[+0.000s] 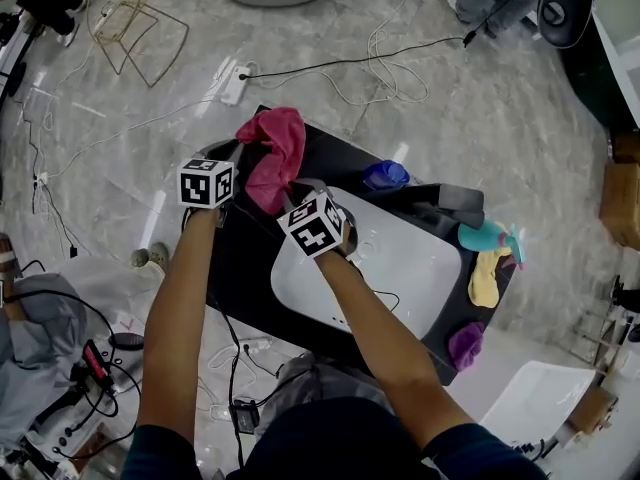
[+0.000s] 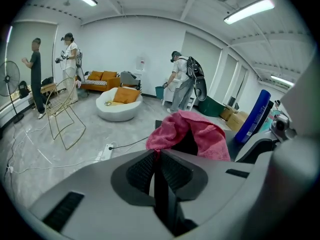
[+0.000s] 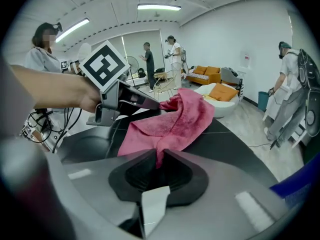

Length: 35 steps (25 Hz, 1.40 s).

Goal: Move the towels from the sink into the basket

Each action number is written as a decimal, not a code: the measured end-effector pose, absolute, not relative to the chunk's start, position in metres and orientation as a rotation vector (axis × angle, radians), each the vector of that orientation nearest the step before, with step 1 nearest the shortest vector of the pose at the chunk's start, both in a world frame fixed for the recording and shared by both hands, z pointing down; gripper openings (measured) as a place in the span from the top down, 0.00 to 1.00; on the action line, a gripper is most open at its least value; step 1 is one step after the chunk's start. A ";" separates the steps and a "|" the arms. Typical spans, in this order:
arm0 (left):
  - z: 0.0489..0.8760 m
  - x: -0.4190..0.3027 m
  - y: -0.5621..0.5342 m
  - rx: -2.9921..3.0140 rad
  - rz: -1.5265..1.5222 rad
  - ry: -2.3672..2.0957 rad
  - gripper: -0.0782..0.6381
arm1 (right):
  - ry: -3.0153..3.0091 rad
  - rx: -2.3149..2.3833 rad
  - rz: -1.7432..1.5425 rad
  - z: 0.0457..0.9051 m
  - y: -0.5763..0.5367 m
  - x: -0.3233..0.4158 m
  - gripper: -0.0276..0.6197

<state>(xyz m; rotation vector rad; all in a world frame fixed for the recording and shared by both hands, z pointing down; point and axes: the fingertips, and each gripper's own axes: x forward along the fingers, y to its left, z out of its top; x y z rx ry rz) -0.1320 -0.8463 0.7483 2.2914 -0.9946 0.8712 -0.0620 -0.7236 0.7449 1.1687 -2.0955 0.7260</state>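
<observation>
A pink towel point(image 1: 276, 153) is bunched over the far left corner of the black counter point(image 1: 345, 158), beside the white sink point(image 1: 400, 268). My left gripper point(image 1: 238, 156) is shut on the towel's left edge; in the left gripper view the pink towel point(image 2: 187, 129) rises from between the closed jaws of my left gripper point(image 2: 157, 153). My right gripper point(image 1: 300, 186) is shut on the towel's near edge. In the right gripper view the towel point(image 3: 175, 121) stretches from my right gripper point(image 3: 160, 156) to the left gripper point(image 3: 161, 105). No basket is clearly in view.
A blue towel point(image 1: 386, 175), a teal one point(image 1: 485, 236), a yellow one point(image 1: 487, 276) and a purple one point(image 1: 465, 344) lie along the counter's right side. A gold wire frame point(image 1: 135, 23), a power strip point(image 1: 235, 83) and cables are on the floor. People stand at the back of the room.
</observation>
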 end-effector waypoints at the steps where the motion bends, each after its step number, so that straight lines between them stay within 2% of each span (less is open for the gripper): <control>1: 0.749 -0.132 -0.847 2.293 0.874 -1.001 0.84 | -2.096 1.164 0.723 0.745 -0.723 -0.062 0.87; 3: 0.748 -0.133 -0.847 2.296 0.885 -1.017 0.87 | -2.093 1.162 0.713 0.746 -0.722 -0.061 0.89; 15: 0.700 -0.144 -0.849 2.375 0.798 -1.137 0.88 | -2.072 1.238 0.550 0.711 -0.719 -0.038 0.90; 25: 0.599 -0.194 -0.829 2.458 0.613 -1.284 0.88 | -2.074 1.341 0.401 0.633 -0.721 -0.023 0.90; 35: 0.476 -0.236 -0.783 2.553 0.386 -1.382 0.88 | -2.111 1.472 0.176 0.519 -0.711 -0.028 0.90</control>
